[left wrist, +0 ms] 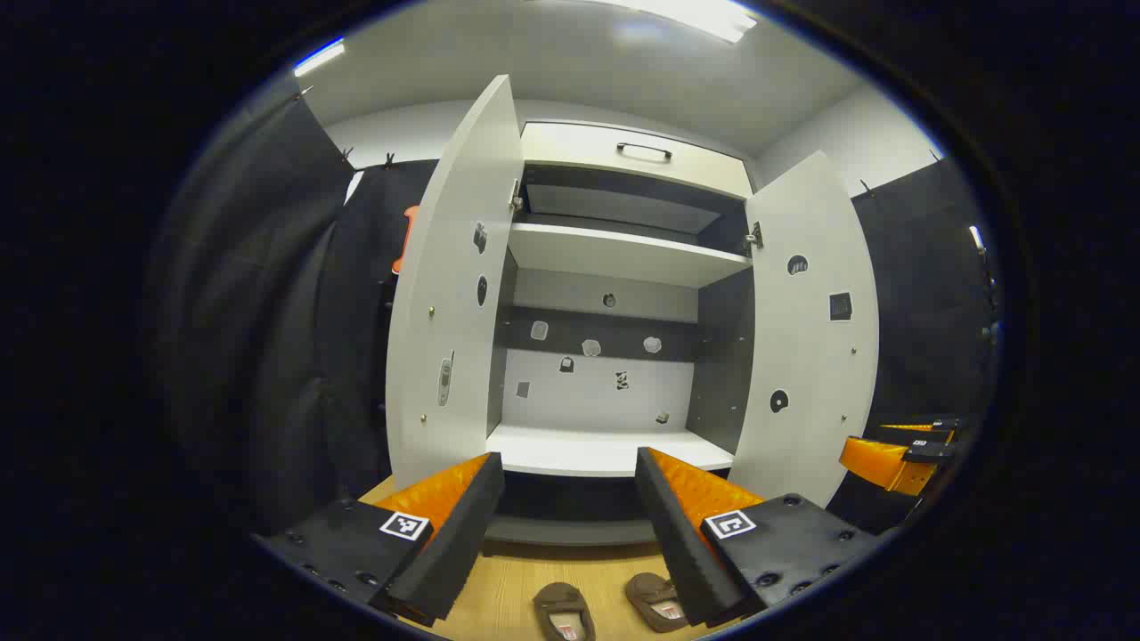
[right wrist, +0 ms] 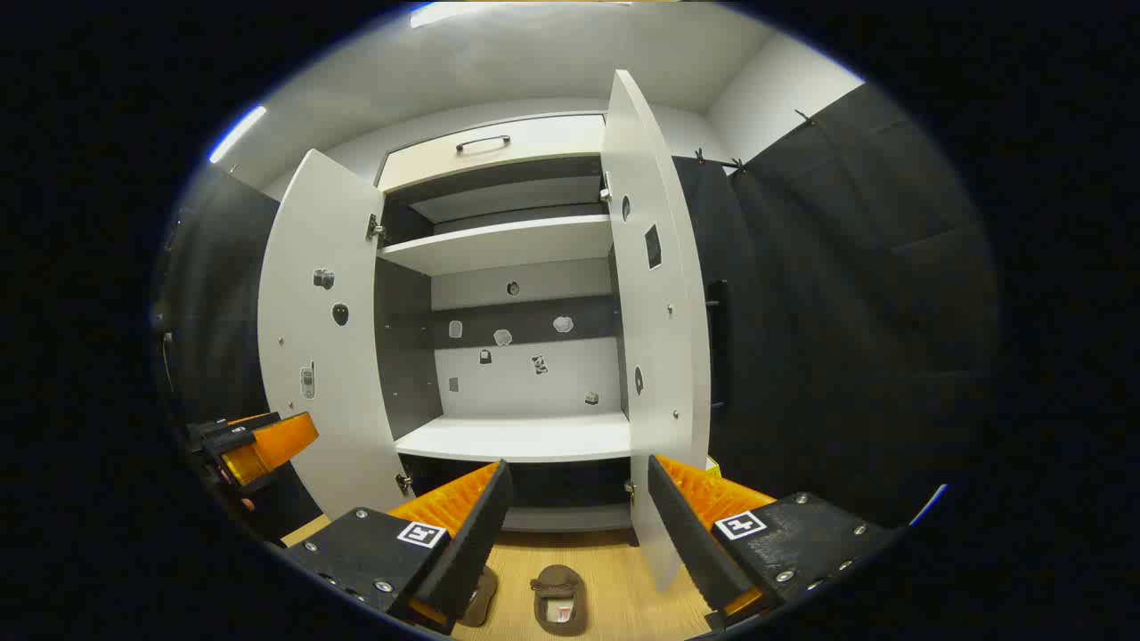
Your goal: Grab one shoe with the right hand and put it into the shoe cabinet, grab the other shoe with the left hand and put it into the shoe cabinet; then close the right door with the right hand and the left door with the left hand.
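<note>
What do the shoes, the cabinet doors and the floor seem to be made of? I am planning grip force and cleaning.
Shoes: brown, matte and fuzzy, likely suede or felt slippers with a pale lining. Cabinet doors: smooth white panels with a flat, even sheen, probably laminated board; small metal hinges show at the top. Floor: light planks with grain lines, wood or wood-look laminate.

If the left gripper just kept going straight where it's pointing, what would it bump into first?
Probably nothing until the cabinet. The left gripper is open and aims between the open doors at the lower shelf, likely its front edge. Depth is hard to judge. The shoes lie below that line.
</note>
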### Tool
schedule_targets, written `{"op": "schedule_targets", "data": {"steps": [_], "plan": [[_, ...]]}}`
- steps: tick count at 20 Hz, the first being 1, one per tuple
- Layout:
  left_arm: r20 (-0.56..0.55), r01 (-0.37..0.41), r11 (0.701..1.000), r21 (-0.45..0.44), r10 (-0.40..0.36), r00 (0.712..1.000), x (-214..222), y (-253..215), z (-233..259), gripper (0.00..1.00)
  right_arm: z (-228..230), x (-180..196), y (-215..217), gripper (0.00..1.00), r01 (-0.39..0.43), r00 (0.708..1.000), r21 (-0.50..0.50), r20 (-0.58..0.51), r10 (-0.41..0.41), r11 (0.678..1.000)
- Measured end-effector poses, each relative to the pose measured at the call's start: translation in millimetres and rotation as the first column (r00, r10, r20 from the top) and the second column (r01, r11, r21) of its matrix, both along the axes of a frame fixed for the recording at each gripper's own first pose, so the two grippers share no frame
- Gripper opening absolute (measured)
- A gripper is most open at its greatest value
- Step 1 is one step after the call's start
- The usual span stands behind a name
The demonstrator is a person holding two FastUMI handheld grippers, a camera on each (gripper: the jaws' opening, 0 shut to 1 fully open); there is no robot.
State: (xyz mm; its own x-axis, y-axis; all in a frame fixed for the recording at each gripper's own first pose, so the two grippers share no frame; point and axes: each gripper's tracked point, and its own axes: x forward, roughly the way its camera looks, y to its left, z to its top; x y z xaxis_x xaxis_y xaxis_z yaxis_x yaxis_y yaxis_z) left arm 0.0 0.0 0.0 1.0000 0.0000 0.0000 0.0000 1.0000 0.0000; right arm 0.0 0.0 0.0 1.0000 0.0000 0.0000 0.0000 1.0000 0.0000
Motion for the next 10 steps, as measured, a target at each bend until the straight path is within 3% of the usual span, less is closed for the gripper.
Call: {"op": "schedule_targets", "data": {"steps": [5, 10], "plan": [[-0.014, -0.009, 1.000, -0.009, 0.009, 1.000, -2, 11, -3, 0.99, 2, 2, 7, 0.94, 0.004, 1.000, -0.016, 0.003, -0.004, 1.000], [-0.015, 0.011, 1.000, -0.014, -0.011, 1.000, -5, 10, 0, 0.96, 0, 2, 13, 0.94, 0.011, 1.000, -0.014, -0.007, -0.011, 1.000]]}}
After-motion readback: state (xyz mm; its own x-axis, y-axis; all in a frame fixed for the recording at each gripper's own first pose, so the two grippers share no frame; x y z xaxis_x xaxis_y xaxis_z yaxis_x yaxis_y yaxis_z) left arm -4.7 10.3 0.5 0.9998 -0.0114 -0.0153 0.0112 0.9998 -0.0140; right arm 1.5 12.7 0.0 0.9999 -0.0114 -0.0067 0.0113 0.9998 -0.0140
